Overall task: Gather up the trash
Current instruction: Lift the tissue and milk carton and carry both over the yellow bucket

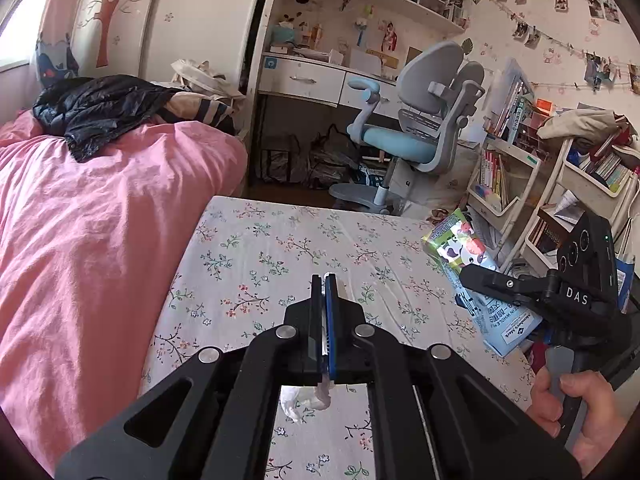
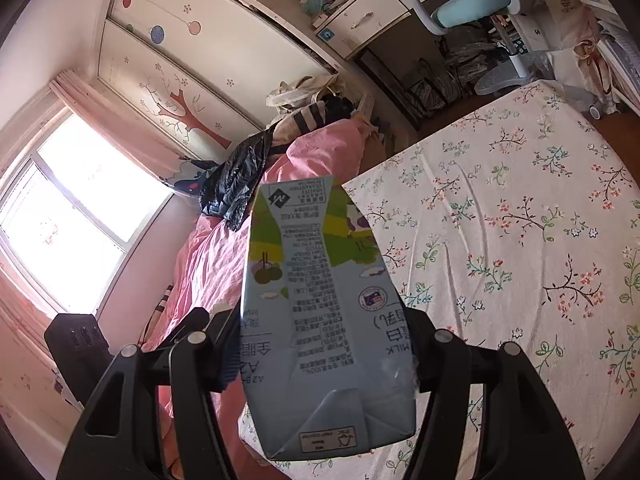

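**A:** Two pieces of trash are up off the bed, one in each of your grippers. Start at the left: your left gripper (image 1: 325,280) is clamped fully shut on a crumpled white tissue (image 1: 316,398). Only a thin edge runs between the pads; most of it dangles behind them, above the white floral bedsheet (image 1: 256,248).

**B:** So what could go wrong there?

**A:** A hold on so thin a sliver may tear or slip if you swing quickly, and the tissue would drop back onto the sheet, or onto the rumpled pink duvet (image 1: 80,240) at far left.

**B:** And on the right?

**A:** Your right gripper (image 2: 320,344) stands about half open, pressed on the sides of a tall light-blue and green milk carton (image 2: 320,300). The carton lies lengthwise along the fingers, its folded end near the camera, its other end reaching well past the tips. It looks squashed, so I'd judge the walls could give further and let it slide out. That overhang could also clip the black crinkled plastic bag (image 2: 236,184) lying far off on the duvet when you bring it there.
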